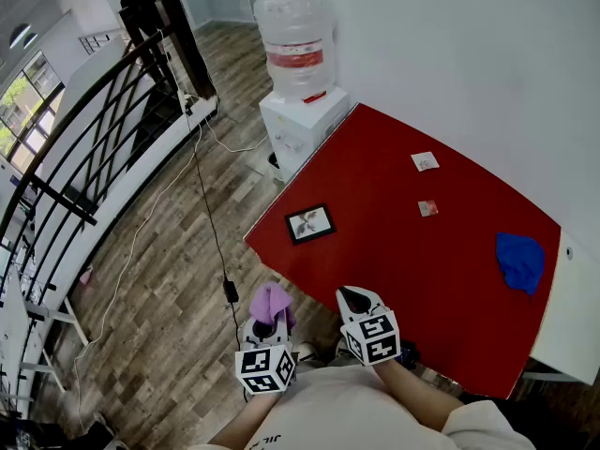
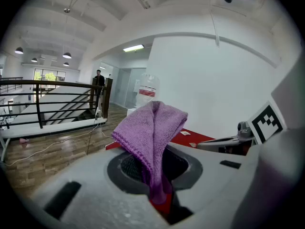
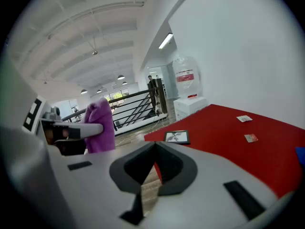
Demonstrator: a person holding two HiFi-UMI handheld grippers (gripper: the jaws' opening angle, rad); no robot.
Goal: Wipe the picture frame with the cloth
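A small black picture frame (image 1: 310, 223) lies flat near the left corner of the red table (image 1: 412, 270); the right gripper view shows the frame (image 3: 177, 137) ahead. My left gripper (image 1: 270, 324) hangs over the floor off the table's near edge, shut on a purple cloth (image 1: 271, 303) that stands up from its jaws (image 2: 153, 128). The right gripper (image 1: 354, 299) hovers at the table's near edge, its jaws closed with nothing between them. In the right gripper view the purple cloth (image 3: 101, 125) shows at left.
A blue cloth (image 1: 520, 261) lies at the table's right end, and two small cards (image 1: 425, 161) (image 1: 427, 208) lie further back. A water dispenser (image 1: 298, 82) stands against the table's far left corner. A black railing (image 1: 94, 129) and a cable (image 1: 211, 223) lie to the left; a person (image 1: 141, 7) stands far off.
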